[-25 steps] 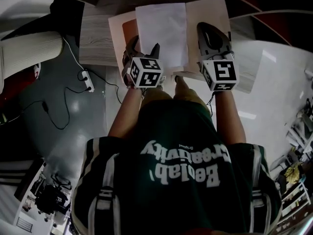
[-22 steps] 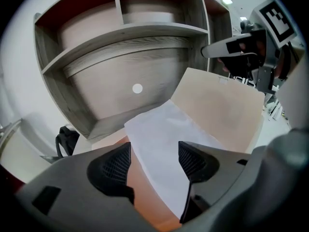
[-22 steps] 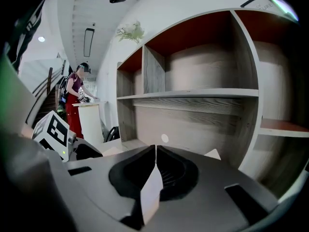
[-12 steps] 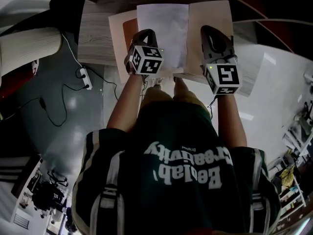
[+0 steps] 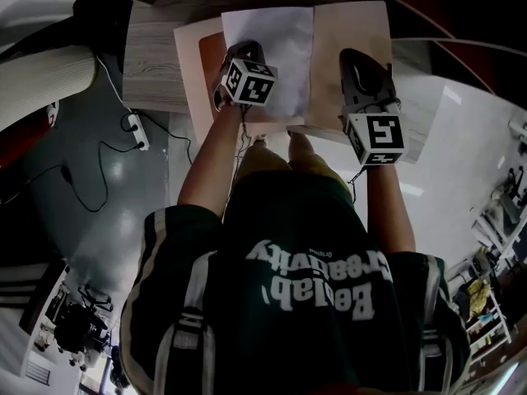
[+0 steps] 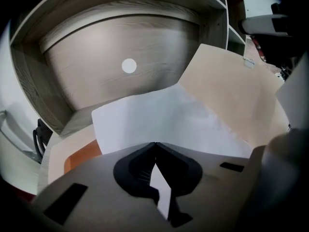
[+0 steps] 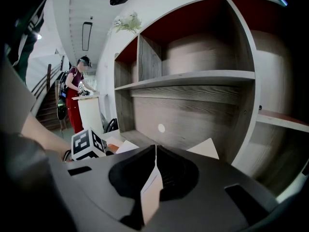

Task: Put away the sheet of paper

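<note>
Now the left gripper (image 6: 155,146) had slid forward and clamped on the sheet of paper (image 6: 159,117); the right gripper (image 7: 155,151) pinched the folder cover (image 5: 354,31), so filing looked next.

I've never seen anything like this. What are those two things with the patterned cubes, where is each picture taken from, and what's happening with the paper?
There is no robot here. A person holds a two-jaw hand tool, called a gripper, in each hand, and the patterned cubes are part of those tools. The head view comes from a camera on the person's head, looking steeply down. Each gripper view comes from a camera riding on that tool, looking along its jaws. On the wooden surface lies an open tan folder with a white sheet of paper on it. The left gripper is shut on the sheet. The right gripper is shut on the folder's right flap.
</note>
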The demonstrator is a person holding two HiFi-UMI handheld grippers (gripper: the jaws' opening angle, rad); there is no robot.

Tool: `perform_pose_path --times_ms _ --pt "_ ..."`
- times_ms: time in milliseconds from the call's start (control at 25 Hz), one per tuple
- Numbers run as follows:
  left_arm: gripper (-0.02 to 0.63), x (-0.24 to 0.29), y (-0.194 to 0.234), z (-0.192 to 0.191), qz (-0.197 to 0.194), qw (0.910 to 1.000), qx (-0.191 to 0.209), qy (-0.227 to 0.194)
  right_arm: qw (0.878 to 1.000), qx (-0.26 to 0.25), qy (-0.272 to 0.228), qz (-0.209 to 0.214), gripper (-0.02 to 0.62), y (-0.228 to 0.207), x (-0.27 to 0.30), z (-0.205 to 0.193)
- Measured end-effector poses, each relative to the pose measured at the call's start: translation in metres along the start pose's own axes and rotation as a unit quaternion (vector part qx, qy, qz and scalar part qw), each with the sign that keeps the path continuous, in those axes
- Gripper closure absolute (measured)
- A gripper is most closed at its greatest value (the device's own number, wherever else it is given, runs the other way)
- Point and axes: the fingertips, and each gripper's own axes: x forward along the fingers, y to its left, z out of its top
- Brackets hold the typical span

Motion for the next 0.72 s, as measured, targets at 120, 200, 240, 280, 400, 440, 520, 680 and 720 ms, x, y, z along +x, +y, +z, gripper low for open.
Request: perform_pose_path --times_ms 120,200,240,280,400,440,520,680,720 --pt "0.588 0.007 -0.005 -0.014 -0.009 0.9997 -0.013 0.018 1.000 0.000 0.001 0.003 0.558 0.000 0.002 -0.001" --pt "0.588 0.010 -0.008 -0.022 -0.012 0.9994 -0.019 0.028 1.000 0.000 0.002 0.006 0.558 0.001 0.004 -0.001" --pt "0.588 0.011 -0.009 -0.025 -0.013 0.9992 -0.023 0.030 1.000 -0.001 0.002 0.008 0.558 0.001 0.005 -0.001" --pt "0.588 0.011 -0.010 -0.027 -0.013 0.9991 -0.028 0.031 1.000 -0.001 0.002 0.009 0.558 0.002 0.005 -0.001" --pt "0.588 0.010 -0.012 -0.032 -0.016 0.9983 -0.047 0.030 1.000 -0.001 0.001 0.013 0.558 0.005 0.007 -0.001" --pt "0.588 0.009 -0.014 -0.033 -0.022 0.9978 -0.055 0.030 1.000 -0.001 0.001 0.015 0.558 0.007 0.007 -0.001" --pt "0.588 0.007 -0.022 -0.034 -0.046 0.9952 -0.081 0.031 1.000 -0.002 0.001 0.018 0.558 0.009 0.007 -0.001" --pt "0.588 0.003 -0.038 -0.040 -0.094 0.9876 -0.120 0.038 1.000 -0.003 0.001 0.021 0.558 0.011 0.008 -0.001" --pt "0.588 0.003 -0.039 -0.042 -0.096 0.9874 -0.119 0.041 1.000 -0.003 0.001 0.021 0.558 0.011 0.008 -0.001"
